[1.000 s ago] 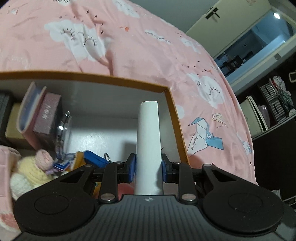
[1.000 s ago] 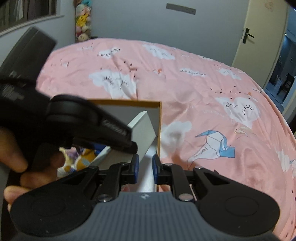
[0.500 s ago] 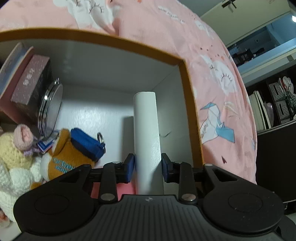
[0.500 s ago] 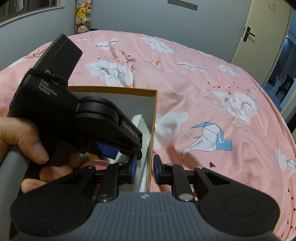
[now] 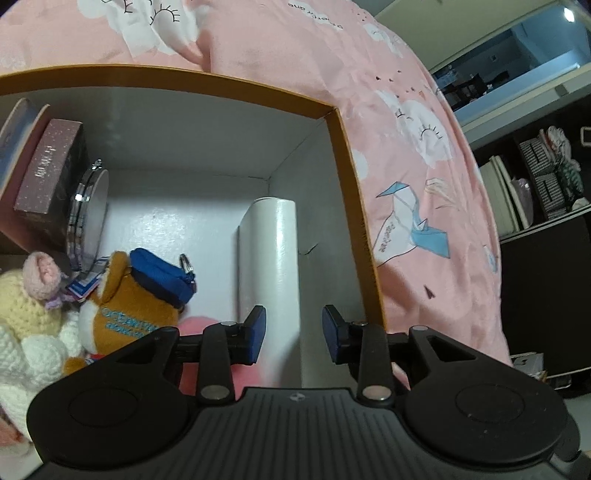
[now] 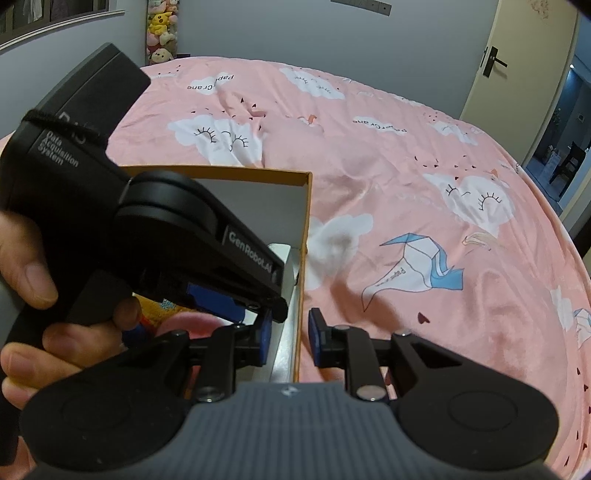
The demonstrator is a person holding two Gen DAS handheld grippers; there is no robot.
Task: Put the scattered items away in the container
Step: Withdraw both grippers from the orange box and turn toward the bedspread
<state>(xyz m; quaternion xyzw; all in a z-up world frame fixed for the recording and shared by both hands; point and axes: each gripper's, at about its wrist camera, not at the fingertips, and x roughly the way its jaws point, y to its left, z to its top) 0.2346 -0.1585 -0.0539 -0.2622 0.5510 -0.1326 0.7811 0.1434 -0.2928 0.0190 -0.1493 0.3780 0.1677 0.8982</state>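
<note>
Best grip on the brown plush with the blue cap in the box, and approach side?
Pinch the brown plush across its soft body below the blue cap, coming from above through the open top of the box. Other plush toys crowd its left; the white tube stands to its right.

A pink bedspread [image 6: 424,192] printed with white sleepy-eyed clouds and blue paper cranes fills most of both views. Beyond its far edge, the right wrist view shows a grey wall, a column of plush toys [image 6: 161,31] at the far left corner and a cream door [image 6: 517,62] with a dark handle at the far right. To the bedspread's right, the left wrist view shows a dark shelf unit [image 5: 535,206] holding books and boxes.
</note>
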